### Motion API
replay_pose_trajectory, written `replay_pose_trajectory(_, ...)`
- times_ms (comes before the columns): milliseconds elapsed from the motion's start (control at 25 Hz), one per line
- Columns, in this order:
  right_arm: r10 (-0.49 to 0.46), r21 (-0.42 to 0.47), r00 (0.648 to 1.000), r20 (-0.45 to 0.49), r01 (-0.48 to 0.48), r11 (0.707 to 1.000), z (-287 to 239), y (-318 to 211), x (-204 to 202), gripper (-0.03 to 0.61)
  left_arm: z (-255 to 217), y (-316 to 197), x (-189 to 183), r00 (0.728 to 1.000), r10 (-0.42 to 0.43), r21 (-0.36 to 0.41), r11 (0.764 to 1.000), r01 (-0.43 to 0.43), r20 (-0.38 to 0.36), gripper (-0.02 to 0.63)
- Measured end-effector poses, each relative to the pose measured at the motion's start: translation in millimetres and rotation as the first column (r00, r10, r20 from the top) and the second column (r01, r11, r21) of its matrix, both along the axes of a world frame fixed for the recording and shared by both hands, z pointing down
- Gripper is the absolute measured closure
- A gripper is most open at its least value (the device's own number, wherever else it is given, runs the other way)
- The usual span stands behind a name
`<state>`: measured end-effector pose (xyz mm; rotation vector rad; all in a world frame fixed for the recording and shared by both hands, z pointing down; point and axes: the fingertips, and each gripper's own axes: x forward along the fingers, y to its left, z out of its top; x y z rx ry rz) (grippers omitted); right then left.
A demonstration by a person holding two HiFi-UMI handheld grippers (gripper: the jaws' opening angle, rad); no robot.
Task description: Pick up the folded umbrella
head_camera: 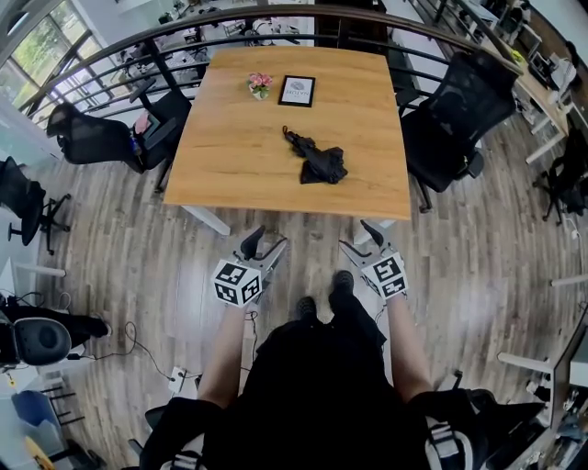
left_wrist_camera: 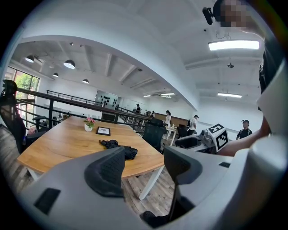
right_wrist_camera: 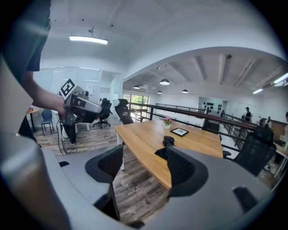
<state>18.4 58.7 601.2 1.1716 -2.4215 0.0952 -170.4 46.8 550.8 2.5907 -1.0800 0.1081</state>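
A black folded umbrella (head_camera: 315, 160) lies loosely bundled on the wooden table (head_camera: 230, 156), right of its middle and toward the near edge. It also shows in the left gripper view as the umbrella (left_wrist_camera: 118, 146) and in the right gripper view as the umbrella (right_wrist_camera: 165, 146), partly behind a jaw. My left gripper (head_camera: 264, 242) and right gripper (head_camera: 358, 234) hang over the floor just short of the table's near edge, well apart from the umbrella. Both stand open with nothing between their jaws, the left gripper (left_wrist_camera: 144, 167) and right gripper (right_wrist_camera: 140, 165) alike.
A small pot of pink flowers (head_camera: 260, 85) and a framed card (head_camera: 297, 90) stand at the table's far side. Black office chairs sit at the left (head_camera: 110, 138) and right (head_camera: 455, 115). A curved railing (head_camera: 276, 14) runs behind the table. The person's shoes (head_camera: 323, 296) are below me.
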Motion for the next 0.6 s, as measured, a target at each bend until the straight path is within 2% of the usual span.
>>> replay_pose_trajectory(600, -0.012, 0.017, 1.0, 0.006, 0.012, 1.0, -4, -41, -13, 0.256, -5, -33, -21, 0.999, -0.041, 0.014, 0.999, 0.041, -0.003, 0.337)
